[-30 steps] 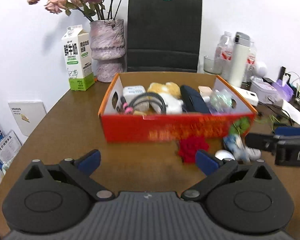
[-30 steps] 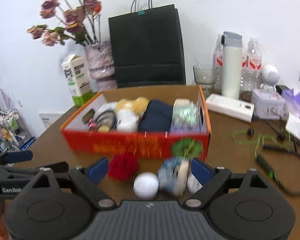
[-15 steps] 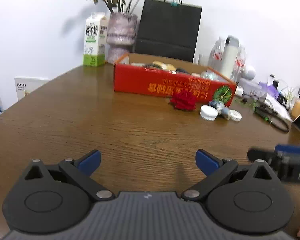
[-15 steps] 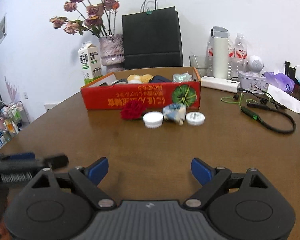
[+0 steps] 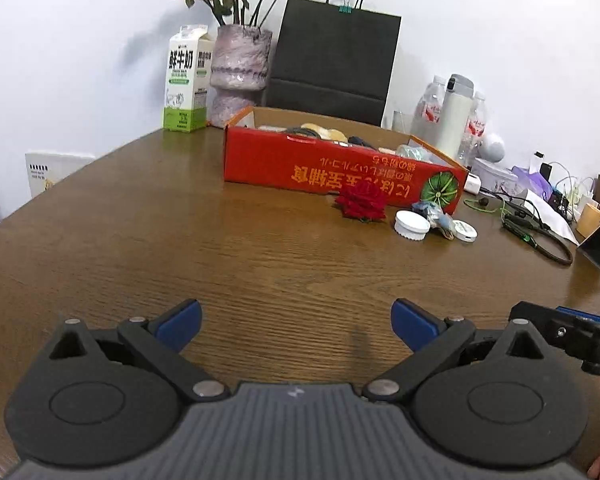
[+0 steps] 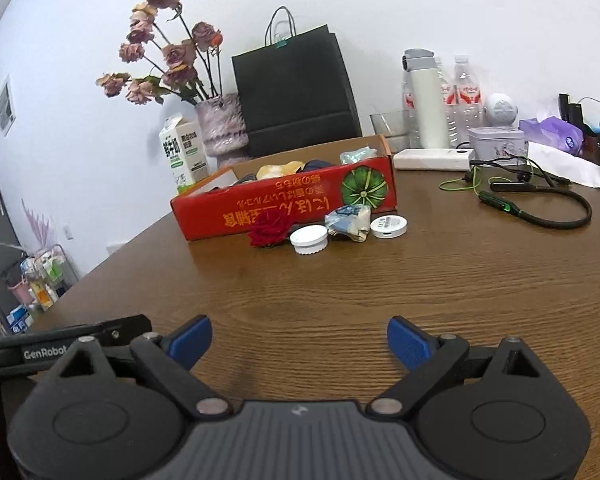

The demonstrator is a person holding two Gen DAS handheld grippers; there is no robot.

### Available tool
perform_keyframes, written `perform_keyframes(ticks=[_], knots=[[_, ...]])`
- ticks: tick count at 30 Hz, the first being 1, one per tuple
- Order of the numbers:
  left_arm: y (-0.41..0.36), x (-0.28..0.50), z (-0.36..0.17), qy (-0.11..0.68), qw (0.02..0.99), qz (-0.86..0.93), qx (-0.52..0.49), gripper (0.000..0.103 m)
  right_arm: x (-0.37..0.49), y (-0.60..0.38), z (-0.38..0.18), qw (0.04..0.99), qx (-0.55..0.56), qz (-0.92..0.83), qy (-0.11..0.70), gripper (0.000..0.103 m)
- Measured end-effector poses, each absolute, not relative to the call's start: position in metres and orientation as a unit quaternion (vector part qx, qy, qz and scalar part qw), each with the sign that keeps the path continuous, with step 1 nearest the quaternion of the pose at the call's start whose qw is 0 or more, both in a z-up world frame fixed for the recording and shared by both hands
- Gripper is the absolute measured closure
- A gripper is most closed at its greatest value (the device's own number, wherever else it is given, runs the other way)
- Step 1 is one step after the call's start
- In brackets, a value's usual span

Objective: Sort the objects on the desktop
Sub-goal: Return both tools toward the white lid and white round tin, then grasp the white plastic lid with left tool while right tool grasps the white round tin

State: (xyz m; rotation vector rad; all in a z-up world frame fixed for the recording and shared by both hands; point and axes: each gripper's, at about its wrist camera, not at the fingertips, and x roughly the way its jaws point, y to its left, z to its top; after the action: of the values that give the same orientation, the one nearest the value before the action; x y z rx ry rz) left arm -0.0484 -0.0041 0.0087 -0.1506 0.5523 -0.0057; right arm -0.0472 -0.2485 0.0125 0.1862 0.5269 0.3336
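A red cardboard box holding several items stands at the far middle of the wooden table. In front of it lie a red fabric rose, a white ribbed lid, a crumpled blue-white packet and a flat white round case. My left gripper is open and empty, low over the near table. My right gripper is open and empty, also far back from the objects.
A milk carton, a vase of dried flowers and a black paper bag stand behind the box. Bottles, a white flask, a tin, tissues, cables and a neckband headset fill the right side.
Both grippers have pulled back from right by the box and dropped low near the table's front. The box and the loose items have not moved. Both stay open.
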Motion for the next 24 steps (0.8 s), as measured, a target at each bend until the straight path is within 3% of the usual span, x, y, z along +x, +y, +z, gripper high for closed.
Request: perform_keyframes(ticks=[13,16,20,24], knots=[[-0.006,-0.03,0.006,0.317,0.946,-0.017,-0.068,0.0,-0.029,-0.251,0.015,0.939,0.094,0.156,0.292,0.009],[-0.011,-0.012,0.007,0.324,0.944,-0.024,-0.064,0.0,-0.009,-0.256,0.021,0.947,0.07,0.137,0.283,0.021],[-0.034,0.027,0.014,0.317,0.945,-0.068,-0.047,0.0,0.033,-0.262,0.027,0.953,0.023,0.118,0.278,0.026],[-0.065,0.067,0.021,0.284,0.949,-0.133,-0.022,0.004,0.092,-0.264,0.024,0.949,-0.016,0.12,0.293,0.045]])
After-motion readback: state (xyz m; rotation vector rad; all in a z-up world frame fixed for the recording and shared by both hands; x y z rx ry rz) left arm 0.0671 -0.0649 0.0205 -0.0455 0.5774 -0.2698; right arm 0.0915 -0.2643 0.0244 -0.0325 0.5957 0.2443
